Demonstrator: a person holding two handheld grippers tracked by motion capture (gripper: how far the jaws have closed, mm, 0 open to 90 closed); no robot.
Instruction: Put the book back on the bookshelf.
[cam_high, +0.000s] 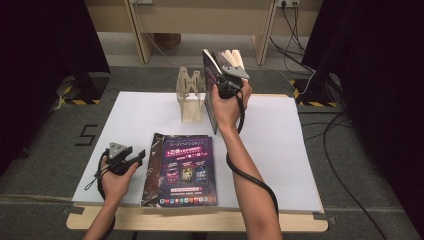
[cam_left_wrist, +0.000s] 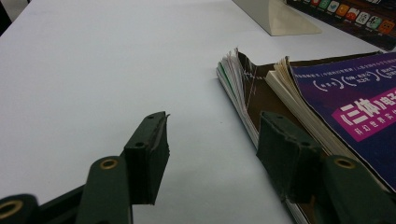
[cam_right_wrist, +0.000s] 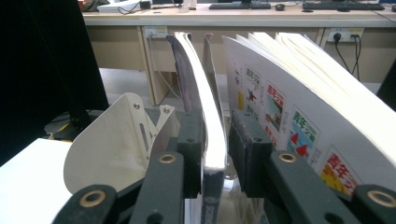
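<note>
The right gripper (cam_right_wrist: 215, 140), fingers loosening around the upright book (cam_right_wrist: 205, 107), should steady it beside the stand (cam_high: 191, 97); the left gripper's (cam_left_wrist: 212, 154) fingers are open.

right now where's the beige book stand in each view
High view: the book stand is at the back middle of the white table cover, just left of the upright book.
Left gripper view: the stand's base is at the top edge, right of centre.
Right gripper view: the stand is at lower left, left of the upright book.
Shared landmark: the white table cover under it.
</note>
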